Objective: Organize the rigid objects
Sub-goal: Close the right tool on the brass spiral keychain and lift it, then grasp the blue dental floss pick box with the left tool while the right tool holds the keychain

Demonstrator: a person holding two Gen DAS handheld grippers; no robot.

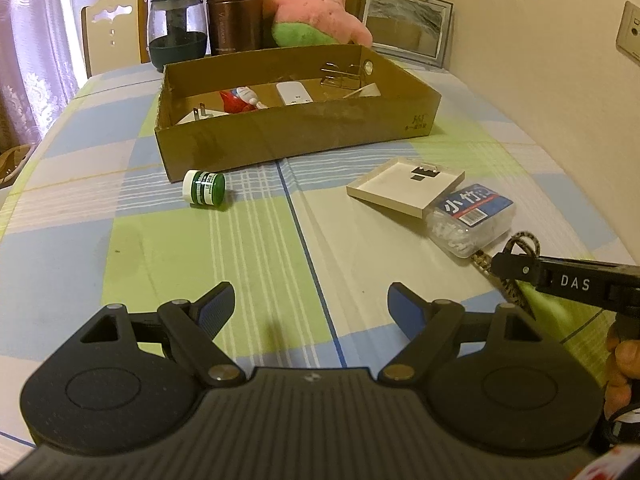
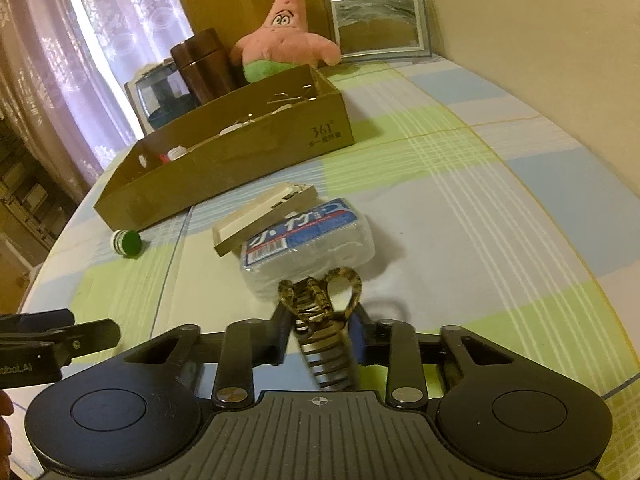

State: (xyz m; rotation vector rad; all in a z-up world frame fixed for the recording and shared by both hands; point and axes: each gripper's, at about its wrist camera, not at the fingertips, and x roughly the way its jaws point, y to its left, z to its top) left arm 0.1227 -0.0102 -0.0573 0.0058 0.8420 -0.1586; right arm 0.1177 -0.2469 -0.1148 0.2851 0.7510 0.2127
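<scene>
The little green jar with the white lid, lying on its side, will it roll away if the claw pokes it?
Probably, yes. The green jar is round and lies on its side on the tablecloth, so a poke across it could send it rolling. It might stop against the cardboard box close behind it. It looks small, so likely light, and the open left claw could nudge it easily.

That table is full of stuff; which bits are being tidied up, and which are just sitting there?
Being tidied:
- hair claw clip, held by the right gripper
- green jar
- flat white box
- blue-labelled plastic box
- cardboard tray they go into

Just sitting there:
- pink starfish plush
- brown flask
- picture frame
</scene>
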